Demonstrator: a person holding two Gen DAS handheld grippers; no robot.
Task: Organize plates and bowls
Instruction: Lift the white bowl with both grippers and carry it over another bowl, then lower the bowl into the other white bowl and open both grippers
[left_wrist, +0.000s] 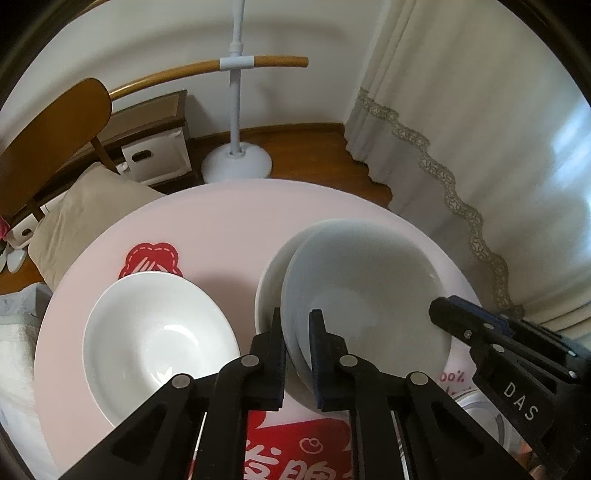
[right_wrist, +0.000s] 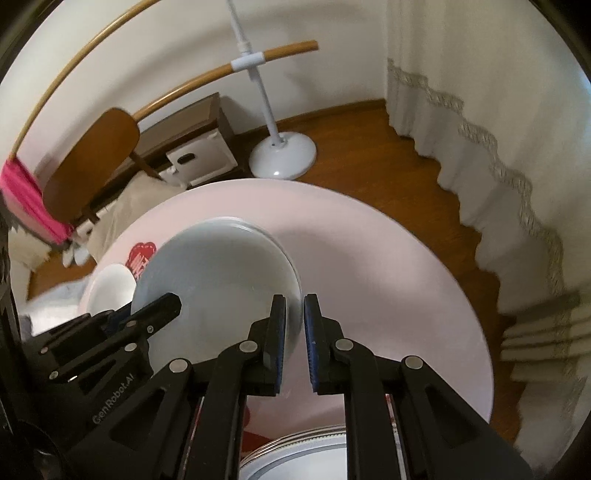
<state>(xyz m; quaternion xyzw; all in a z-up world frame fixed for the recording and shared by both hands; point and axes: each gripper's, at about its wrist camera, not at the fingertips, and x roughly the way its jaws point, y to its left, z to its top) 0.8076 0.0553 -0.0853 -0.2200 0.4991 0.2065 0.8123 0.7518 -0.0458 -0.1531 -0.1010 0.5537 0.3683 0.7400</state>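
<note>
While clamped by left tongs (left_wrist: 297, 354), glossy round plate (left_wrist: 369, 295) tilts.

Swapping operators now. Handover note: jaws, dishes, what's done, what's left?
Left gripper: shut on the near rim of the pale blue plate, holding it tilted.
Right gripper: jaws slightly apart at the same plate's edge; grip unclear.
The blue plate sits over a white plate on the pink table. White bowl alone to the left. Rimmed plates wait at the near edge.
Done: blue on white, nearly.
Left: settle it, stack the rest.
</note>
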